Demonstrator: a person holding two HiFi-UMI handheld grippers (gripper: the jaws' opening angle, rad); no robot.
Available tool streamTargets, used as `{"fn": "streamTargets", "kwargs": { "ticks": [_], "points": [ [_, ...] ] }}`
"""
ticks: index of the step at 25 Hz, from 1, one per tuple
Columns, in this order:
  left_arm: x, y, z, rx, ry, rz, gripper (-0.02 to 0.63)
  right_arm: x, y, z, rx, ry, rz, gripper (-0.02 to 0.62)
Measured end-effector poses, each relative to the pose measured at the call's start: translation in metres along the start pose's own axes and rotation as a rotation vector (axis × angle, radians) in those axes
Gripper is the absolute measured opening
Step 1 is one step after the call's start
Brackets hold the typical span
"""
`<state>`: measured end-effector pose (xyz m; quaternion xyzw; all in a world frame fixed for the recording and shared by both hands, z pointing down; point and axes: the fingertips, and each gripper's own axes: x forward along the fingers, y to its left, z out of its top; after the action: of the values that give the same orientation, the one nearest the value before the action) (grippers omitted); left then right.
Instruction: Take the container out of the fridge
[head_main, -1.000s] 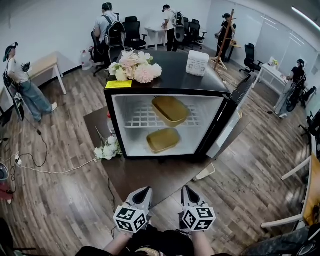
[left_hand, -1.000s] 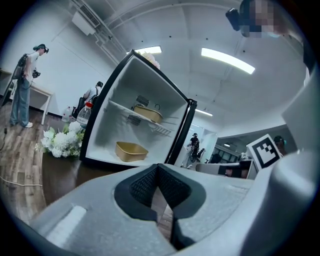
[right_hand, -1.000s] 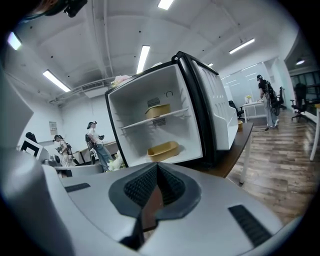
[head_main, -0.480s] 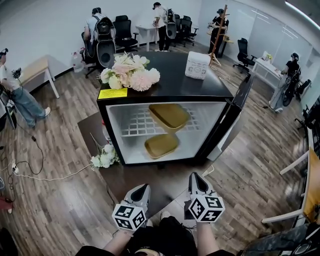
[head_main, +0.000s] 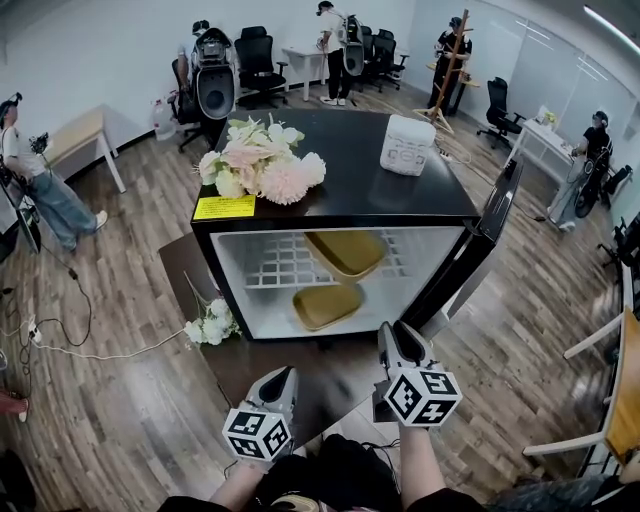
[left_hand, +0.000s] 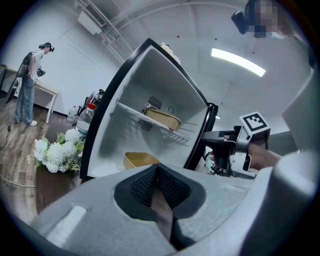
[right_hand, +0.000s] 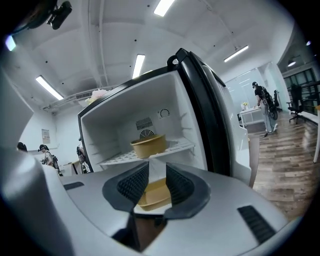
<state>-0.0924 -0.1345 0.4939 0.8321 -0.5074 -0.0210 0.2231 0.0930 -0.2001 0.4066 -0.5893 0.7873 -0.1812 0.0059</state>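
Observation:
A black fridge (head_main: 330, 205) stands open in front of me, its door (head_main: 490, 225) swung to the right. One tan container (head_main: 345, 252) sits on the wire shelf and a second tan container (head_main: 326, 305) lies on the fridge floor. My right gripper (head_main: 398, 335) hovers just before the fridge's lower right corner. Its jaws are opening and nothing is between them. In the right gripper view the lower container (right_hand: 155, 194) shows through the gap and the upper container (right_hand: 149, 145) lies above it. My left gripper (head_main: 283, 377) is shut and empty, farther back at the left.
Pink and white flowers (head_main: 262, 160) and a white box (head_main: 408, 144) rest on the fridge top. The fridge stands on a low dark table (head_main: 195, 265), with a white bouquet (head_main: 208, 322) at its left. People, office chairs and desks fill the back of the room.
My right gripper has moved forward toward the fridge and its jaws have parted. The left gripper has stayed low and shut. The fridge looks slightly nearer.

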Motion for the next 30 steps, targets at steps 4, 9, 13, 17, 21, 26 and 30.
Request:
{"fn": "streamTargets", "kwargs": {
  "ticks": [4,9,13,17,21,26,30],
  "points": [
    [0.005,0.008,0.006,-0.004,-0.006,0.024,0.008,0.019,0.000,0.020,0.019,-0.018,0.031,0.147],
    [0.013,0.017,0.009,-0.008,0.003,0.039,0.008,0.043,0.001,0.042,-0.007,-0.006,0.043,0.156],
    [0.018,0.018,0.011,0.006,0.006,0.036,0.008,0.061,-0.001,0.058,-0.012,-0.013,0.031,0.156],
    [0.022,0.016,0.015,0.002,-0.004,0.027,0.008,0.076,-0.002,0.065,0.004,-0.007,0.028,0.156],
    [0.024,0.015,0.019,0.032,-0.008,0.024,0.008,0.093,-0.005,0.073,-0.011,0.005,-0.004,0.157],
    [0.022,0.019,0.018,0.025,-0.002,0.034,0.008,0.110,-0.013,0.079,-0.009,0.026,-0.037,0.164],
    [0.024,0.021,0.016,0.018,0.001,0.046,0.008,0.124,-0.014,0.075,-0.020,0.072,-0.053,0.166]
  ]
}}
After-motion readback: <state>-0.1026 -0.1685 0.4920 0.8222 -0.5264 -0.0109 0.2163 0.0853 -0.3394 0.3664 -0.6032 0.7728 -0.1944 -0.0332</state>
